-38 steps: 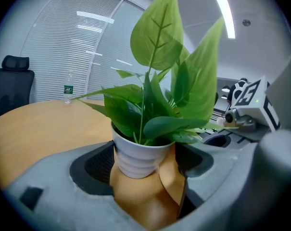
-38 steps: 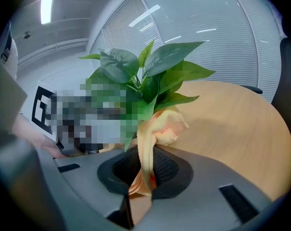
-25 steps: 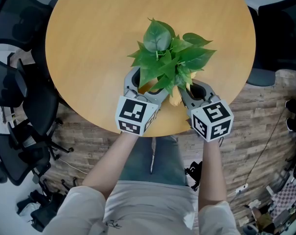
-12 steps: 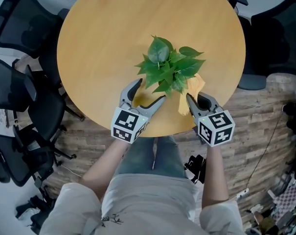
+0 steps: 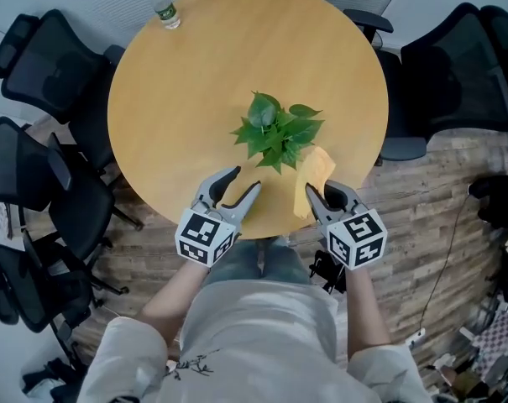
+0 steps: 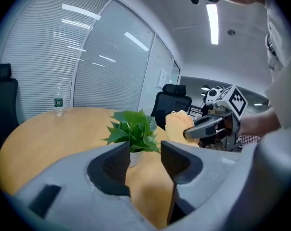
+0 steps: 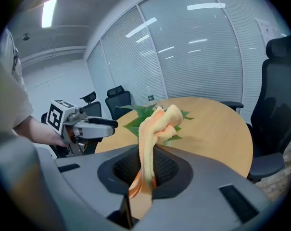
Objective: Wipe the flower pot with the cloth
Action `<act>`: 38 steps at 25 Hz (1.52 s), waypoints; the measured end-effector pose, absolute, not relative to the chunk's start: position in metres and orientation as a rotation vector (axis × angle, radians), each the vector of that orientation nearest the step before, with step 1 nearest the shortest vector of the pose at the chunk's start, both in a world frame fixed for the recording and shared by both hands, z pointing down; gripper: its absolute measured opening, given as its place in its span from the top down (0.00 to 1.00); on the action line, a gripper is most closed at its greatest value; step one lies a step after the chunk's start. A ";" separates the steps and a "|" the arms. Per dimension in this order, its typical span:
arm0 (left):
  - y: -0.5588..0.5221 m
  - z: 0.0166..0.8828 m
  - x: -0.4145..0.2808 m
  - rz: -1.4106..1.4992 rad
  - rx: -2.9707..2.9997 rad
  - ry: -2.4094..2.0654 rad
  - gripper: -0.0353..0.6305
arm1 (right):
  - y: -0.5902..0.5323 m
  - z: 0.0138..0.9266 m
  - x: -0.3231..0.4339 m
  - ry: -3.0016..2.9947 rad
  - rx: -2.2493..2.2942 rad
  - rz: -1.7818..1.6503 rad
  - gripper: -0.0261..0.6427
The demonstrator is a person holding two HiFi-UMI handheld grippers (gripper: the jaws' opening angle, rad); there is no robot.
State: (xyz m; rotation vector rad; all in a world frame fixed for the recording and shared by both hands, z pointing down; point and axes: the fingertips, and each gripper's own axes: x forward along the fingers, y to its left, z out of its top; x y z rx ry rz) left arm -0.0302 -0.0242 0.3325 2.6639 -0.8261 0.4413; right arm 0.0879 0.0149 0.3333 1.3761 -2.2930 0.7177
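Fingers of right gripper [image 7: 144, 171] clenched on orange cloth [image 7: 154, 129]; its lower end is buried between the pads, the rest stands up and flops over, blocking part of the plant [image 7: 135, 121] in that view. Left gripper [image 6: 145, 159] jaws half apart, just been closing, nothing between them. Both grippers hang at the table's [image 5: 195, 82] near rim, well apart from each other. Flower pot [image 6: 134, 158] is mostly hidden: only a white sliver shows in the left gripper view, and in the head view the leaves cover it fully. Plant sits toward the near-right part of the table, apart from both grippers, cloth near its leaves. Bare tabletop runs left of and beyond the plant. Bottle [image 5: 164, 7] stands at the far rim. Black chairs [image 5: 37, 57] crowd the table's left and right sides, partly cut off by the frame.
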 end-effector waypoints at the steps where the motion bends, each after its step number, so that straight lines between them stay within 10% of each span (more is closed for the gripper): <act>1: -0.024 0.325 -0.031 0.433 2.670 -0.831 0.65 | 0.016 0.325 0.084 -2.305 1.372 0.699 0.89; 11: -0.008 0.280 -0.038 0.420 2.700 -0.821 0.93 | 0.024 0.272 0.060 -2.371 1.401 0.613 0.89; 38: -0.007 0.240 -0.029 0.378 2.777 -0.826 0.93 | 0.020 0.224 0.049 -2.468 1.427 0.495 0.89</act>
